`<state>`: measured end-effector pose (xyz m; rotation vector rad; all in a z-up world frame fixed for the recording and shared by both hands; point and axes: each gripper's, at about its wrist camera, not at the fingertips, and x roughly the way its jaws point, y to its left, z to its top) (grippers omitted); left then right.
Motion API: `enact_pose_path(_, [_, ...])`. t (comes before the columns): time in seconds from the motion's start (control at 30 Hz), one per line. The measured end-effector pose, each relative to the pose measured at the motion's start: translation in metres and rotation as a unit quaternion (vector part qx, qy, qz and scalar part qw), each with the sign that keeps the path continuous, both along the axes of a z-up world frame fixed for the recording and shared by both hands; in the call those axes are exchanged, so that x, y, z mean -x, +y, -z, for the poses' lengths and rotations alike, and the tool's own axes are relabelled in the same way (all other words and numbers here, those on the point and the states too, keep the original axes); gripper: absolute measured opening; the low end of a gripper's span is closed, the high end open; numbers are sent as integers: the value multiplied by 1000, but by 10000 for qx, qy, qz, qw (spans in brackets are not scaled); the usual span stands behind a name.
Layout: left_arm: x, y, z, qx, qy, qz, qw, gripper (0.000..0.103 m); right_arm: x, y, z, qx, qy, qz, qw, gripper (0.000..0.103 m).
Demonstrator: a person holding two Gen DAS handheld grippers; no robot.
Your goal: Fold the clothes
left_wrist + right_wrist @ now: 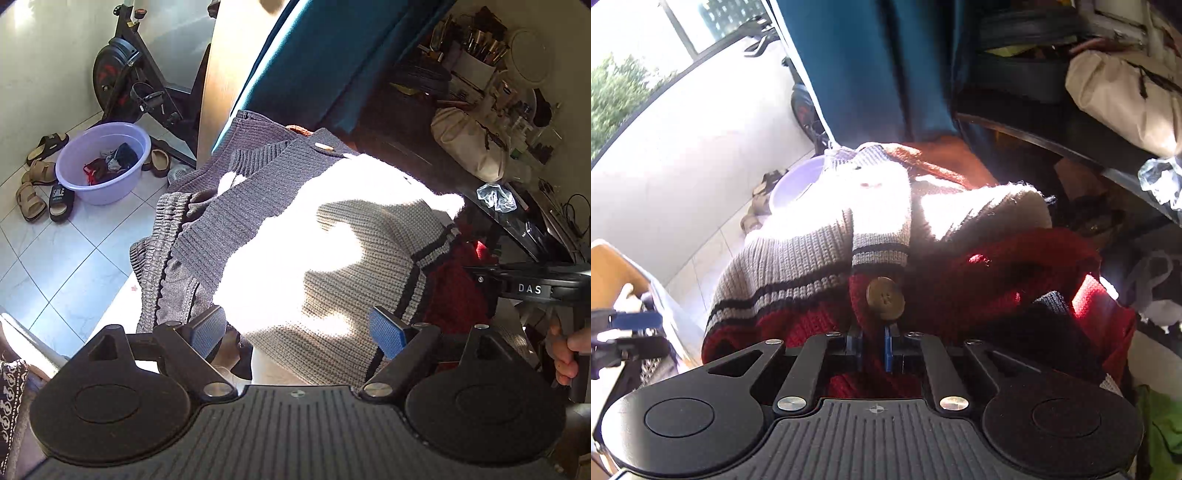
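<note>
A chunky knit cardigan, grey with black stripes and a red lower part, lies spread in strong sunlight, partly over an orange-brown garment. My left gripper is open just above its near edge, one blue pad on each side and nothing between them. My right gripper is shut on the cardigan's red front edge, just below a brown button. In the left wrist view the right gripper shows at the right, held by a hand.
On the tiled floor at the left are a purple basin holding clothes, several sandals and an exercise bike. A teal curtain hangs behind. A dark cluttered table with a beige bag stands at the right.
</note>
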<state>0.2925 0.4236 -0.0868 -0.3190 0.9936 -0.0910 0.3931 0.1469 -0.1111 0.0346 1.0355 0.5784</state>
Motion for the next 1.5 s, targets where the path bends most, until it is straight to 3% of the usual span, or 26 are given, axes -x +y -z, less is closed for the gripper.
enact_pose_path(0.13, [-14,-3,-4,218,-68,-114,9997,86,31,9,-14,5,-88,-523,9986,8])
enact_pose_path(0.2, [-20,-13,-14,118,-278,-96,9995,86,50,14,-21,-24,-102,-914,9958,8])
enact_pose_path(0.33, [-48,-42,-26,205,-299,207,9991,89,79,24,-20,-64,-4,-1345,9909,8])
enact_pose_path(0.43, [-66,-70,-30,-2,-402,484,9980,91,97,29,-15,4,-110,-1487,9888,8])
enact_pose_path(0.53, [-86,-95,-21,-216,-161,664,9974,92,108,31,-12,19,-239,-1479,9887,8])
enact_pose_path(0.63, [-97,-112,-6,-93,144,887,9959,96,112,31,-10,29,-316,-1463,9887,8])
enact_pose_path(0.73, [-100,-118,13,-330,303,714,9964,95,116,30,-7,40,-394,-1447,9887,8])
enact_pose_path(0.8, [-94,-114,17,-485,176,615,9968,79,119,30,-6,47,-445,-1436,9886,8])
enact_pose_path(0.83, [-89,-112,17,-690,95,594,9958,56,120,29,-6,50,-472,-1418,9887,9])
enact_pose_path(0.87, [-83,-106,15,-645,-34,581,9962,43,121,26,-7,64,-509,-1354,9895,10])
enact_pose_path(0.9, [-78,-99,13,-598,-164,568,9965,39,120,24,-8,119,-559,-1256,9904,15])
enact_pose_path(0.93, [-73,-89,12,-441,-203,510,9975,32,120,22,-9,170,-599,-1158,9913,29])
enact_pose_path(1.0, [-64,-67,7,-184,-216,311,9991,29,123,13,-14,187,-601,-1073,9922,36])
enact_pose_path(1.07, [-52,-51,3,-31,-225,125,9997,28,123,4,-19,237,-575,-1053,9925,52])
enact_pose_path(1.13, [-35,-39,0,76,-290,0,9996,27,119,-6,-24,322,-530,-937,9937,82])
enact_pose_path(1.33, [16,-30,6,213,-365,-26,9991,26,67,-46,-43,-580,-66,14,9983,91])
enact_pose_path(1.5, [43,-34,10,269,-425,-37,9987,26,-6,-59,-35,-1308,-61,1473,9804,90])
